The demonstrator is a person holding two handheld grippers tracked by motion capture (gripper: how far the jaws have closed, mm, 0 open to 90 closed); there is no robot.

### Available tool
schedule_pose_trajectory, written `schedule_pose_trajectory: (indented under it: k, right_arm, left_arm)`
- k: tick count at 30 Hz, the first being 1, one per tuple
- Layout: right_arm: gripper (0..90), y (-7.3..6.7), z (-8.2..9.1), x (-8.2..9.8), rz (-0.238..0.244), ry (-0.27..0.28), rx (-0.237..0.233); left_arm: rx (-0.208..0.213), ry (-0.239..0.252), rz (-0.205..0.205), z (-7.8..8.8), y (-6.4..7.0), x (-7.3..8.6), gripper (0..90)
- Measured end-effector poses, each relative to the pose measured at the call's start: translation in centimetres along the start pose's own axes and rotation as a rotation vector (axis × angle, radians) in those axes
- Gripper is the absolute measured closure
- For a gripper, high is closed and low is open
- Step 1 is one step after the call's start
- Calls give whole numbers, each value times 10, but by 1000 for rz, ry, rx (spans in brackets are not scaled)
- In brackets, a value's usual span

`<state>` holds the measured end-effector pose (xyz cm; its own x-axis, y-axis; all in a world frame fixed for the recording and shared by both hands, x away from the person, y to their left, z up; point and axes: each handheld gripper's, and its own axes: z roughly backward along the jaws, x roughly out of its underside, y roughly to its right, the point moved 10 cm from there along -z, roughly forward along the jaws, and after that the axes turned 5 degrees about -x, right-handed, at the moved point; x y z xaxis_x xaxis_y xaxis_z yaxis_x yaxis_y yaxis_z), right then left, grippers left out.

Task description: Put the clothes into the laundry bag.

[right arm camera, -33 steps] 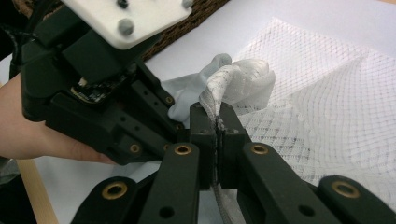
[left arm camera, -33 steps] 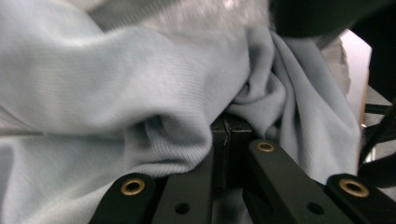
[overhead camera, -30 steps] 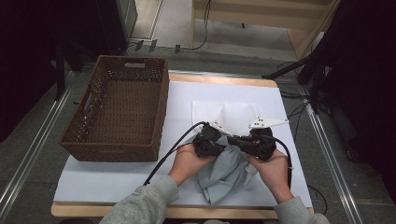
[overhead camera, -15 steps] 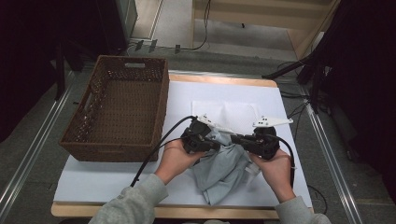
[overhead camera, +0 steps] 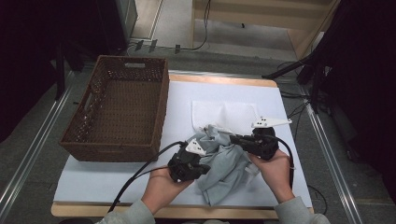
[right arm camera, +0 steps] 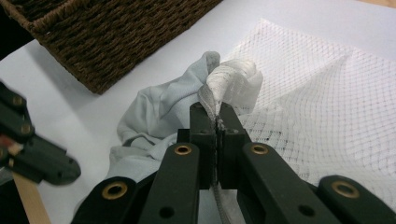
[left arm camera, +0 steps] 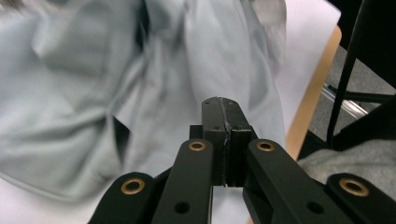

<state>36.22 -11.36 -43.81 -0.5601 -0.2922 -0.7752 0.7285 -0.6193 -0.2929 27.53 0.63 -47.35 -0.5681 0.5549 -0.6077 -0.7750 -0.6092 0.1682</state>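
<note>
So the right gripper (right arm camera: 217, 122) is clamped on the mesh bag's (overhead camera: 224, 113) rim near the table's right edge, the left gripper (left arm camera: 224, 103) is pressed together empty, and the grey garment (overhead camera: 224, 163) is hardly in yet

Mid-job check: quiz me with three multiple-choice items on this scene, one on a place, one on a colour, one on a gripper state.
1. Where is the basket?
A. left part of the table
B. on the floor
C. on the cloth

2. What colour is the cloth?
A. red
B. pale grey-blue
C. black

3. What is the right gripper doing?
A. standing wide open
B. shut on nothing
C. shut on the mesh bag

Answers: 1 A, the high view shows it left of the cloth. 2 B, seen in all views. 3 C, white netting is pinched between the jaws.
</note>
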Motion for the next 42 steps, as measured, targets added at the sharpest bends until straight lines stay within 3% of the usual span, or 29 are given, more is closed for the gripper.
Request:
schedule_pose_trajectory:
  k: [4, 8, 11, 20, 30, 42]
  right_arm:
    - [887, 0, 0, 0, 2, 2, 2]
    - [887, -1, 1, 0, 4, 1, 3]
    - [887, -2, 0, 1, 7, -3, 2]
    - [887, -3, -1, 4, 7, -15, -5]
    - [887, -7, -4, 6, 17, -31, -12]
    - [886, -23, -5, 4, 57, -37, -47]
  left_arm:
    - [6, -19, -2, -13, 9, 10, 900]
    - [1, -49, -3, -32, 8, 14, 900]
    - [-11, -36, -6, -44, 7, 8, 900]
    - [-33, 20, 40, -70, -6, -14, 900]
    - [-46, 81, 91, -75, -21, -38, 900]
    - [-80, 106, 87, -69, -37, -62, 900]
